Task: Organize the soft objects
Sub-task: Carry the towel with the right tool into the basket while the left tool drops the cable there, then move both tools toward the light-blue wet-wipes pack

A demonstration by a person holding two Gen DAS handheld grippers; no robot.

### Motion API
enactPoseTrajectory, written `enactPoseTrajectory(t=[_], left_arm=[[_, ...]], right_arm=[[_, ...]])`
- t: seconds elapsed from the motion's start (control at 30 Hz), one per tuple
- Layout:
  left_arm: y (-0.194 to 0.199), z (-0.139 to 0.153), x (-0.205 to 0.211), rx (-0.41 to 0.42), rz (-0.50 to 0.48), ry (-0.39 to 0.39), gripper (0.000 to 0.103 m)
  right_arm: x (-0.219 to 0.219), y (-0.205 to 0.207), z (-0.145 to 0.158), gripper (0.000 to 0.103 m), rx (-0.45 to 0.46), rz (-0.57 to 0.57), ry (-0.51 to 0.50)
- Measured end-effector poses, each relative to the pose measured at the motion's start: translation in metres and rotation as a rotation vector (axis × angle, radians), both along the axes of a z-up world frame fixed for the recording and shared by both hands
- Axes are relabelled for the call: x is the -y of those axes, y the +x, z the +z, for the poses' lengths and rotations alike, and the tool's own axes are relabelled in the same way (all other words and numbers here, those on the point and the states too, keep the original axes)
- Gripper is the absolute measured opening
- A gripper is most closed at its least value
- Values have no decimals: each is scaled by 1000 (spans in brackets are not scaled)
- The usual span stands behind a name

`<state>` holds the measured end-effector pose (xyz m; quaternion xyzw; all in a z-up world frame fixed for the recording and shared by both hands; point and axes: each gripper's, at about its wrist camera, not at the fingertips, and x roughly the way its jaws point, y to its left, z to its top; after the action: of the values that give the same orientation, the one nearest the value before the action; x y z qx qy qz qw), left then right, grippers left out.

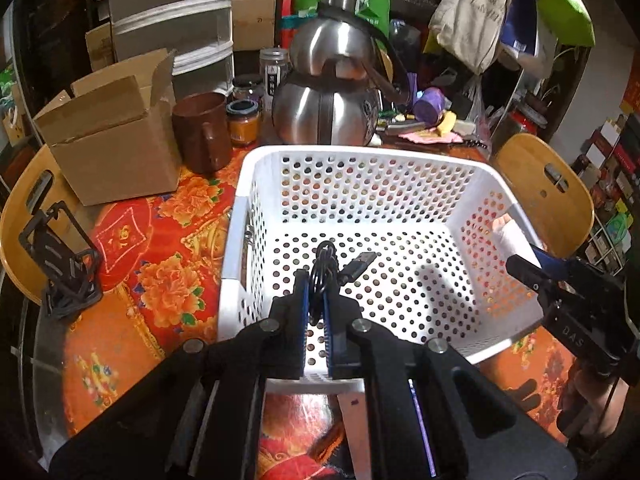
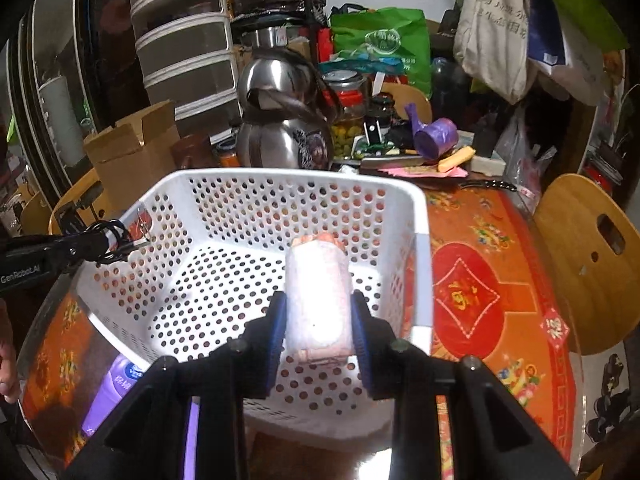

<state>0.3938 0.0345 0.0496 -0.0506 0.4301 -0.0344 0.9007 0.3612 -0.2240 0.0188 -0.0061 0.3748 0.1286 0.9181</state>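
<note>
Soft white roll [image 2: 318,300], clamped between the right gripper [image 2: 319,320] fingers at lower centre, points lengthwise away, above the white basket [image 2: 224,178] floor. Left gripper [image 1: 318,300] fingers pinch a coiled black cable [image 1: 326,268], likewise over the basket on the worktop [image 2: 480,240].

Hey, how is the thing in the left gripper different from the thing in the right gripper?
The left gripper pinches a thin black coiled cable with a plug end sticking out; the right gripper grips a thick pale roll with pinkish ends. The fingers on the cable are almost together, while those on the roll stand well apart. The cable is dark; the roll glares white. Both hang over the white perforated basket, which looks empty.
</note>
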Motion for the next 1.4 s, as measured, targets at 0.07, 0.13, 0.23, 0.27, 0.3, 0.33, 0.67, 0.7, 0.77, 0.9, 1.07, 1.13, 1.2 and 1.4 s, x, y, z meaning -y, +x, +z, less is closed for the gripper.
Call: enactPoseTrajectory(t=[0.07, 0.13, 0.23, 0.27, 0.3, 0.33, 0.67, 0.7, 0.77, 0.9, 1.07, 1.13, 1.2, 1.4], left_arm=[[6, -6, 2, -9, 2, 4, 15], [3, -9, 1, 1, 4, 4, 38], [-6, -6, -1, 34, 10, 12, 72], [-10, -3, 0, 60, 10, 28, 72], [-15, -1, 0, 81, 2, 38, 72], [-16, 0, 1, 86, -2, 42, 72], [-56, 9, 5, 108, -22, 72, 75], [-63, 8, 3, 109, -26, 73, 75], [-81, 2, -5, 101, -25, 70, 75], [-121, -10, -23, 100, -19, 61, 77], [-171, -28, -40, 130, -9, -2, 81], [-185, -38, -37, 132, -14, 0, 81], [-197, -49, -34, 122, -24, -13, 81], [-231, -82, -26, 85, -48, -49, 81]], right_arm=[[0, -1, -3, 31, -1, 0, 11], [0, -5, -2, 45, 22, 1, 5], [1, -12, 1, 68, 49, -2, -1], [1, -13, 2, 68, 48, 1, 3], [2, -15, 3, 68, 48, 1, 9], [2, -17, 4, 68, 52, 4, 19], [6, -60, 3, 68, 45, 29, 47], [7, -70, 4, 70, 68, 31, 43], [12, -89, 3, 72, 74, 15, 41], [24, -132, -3, 74, 105, 21, 88], [20, -168, -29, 78, 68, 44, 123], [12, -183, -42, 78, 48, 59, 118], [5, -198, -51, 78, 43, 74, 106], [1, -243, -68, 78, 70, 55, 138]])
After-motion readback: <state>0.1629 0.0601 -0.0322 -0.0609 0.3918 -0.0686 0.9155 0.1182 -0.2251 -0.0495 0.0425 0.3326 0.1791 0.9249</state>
